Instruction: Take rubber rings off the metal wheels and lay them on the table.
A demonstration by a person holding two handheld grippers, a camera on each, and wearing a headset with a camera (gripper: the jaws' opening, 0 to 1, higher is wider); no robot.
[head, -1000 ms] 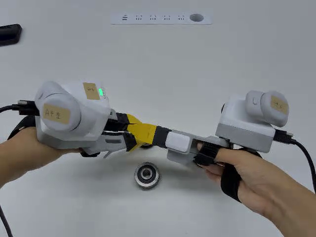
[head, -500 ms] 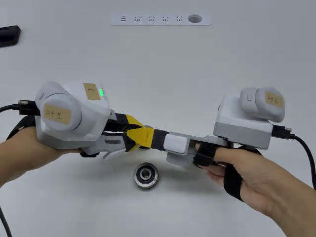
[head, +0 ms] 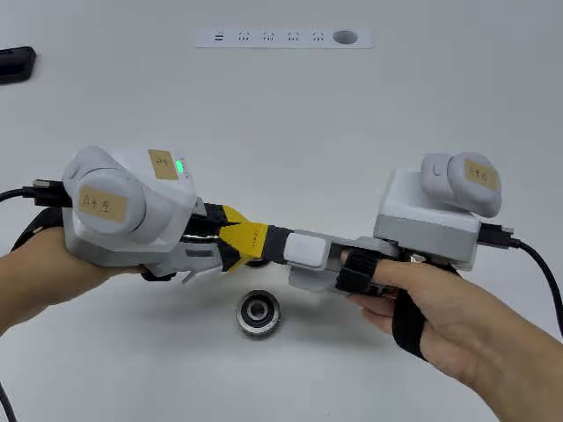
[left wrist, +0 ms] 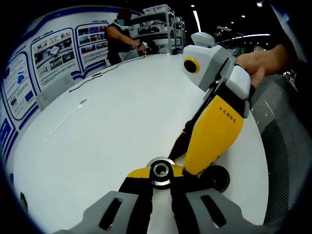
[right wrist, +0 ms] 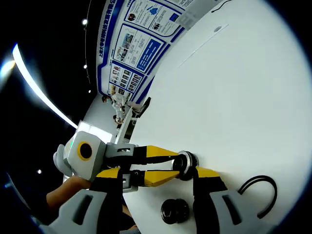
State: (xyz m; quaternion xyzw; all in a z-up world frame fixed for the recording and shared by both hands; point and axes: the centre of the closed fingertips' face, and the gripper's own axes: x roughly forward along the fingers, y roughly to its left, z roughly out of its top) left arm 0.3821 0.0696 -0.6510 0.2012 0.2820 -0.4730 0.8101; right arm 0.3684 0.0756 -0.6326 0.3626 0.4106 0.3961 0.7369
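Left gripper pinches a metal wheel at its jaw tips. Right gripper jaws flank it; we cannot tell whether they clamp. A second wheel lies below both.

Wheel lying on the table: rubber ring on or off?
On. The wheel shows a black band around its shiny metal hub in the head view, and its rim looks black in both gripper views.
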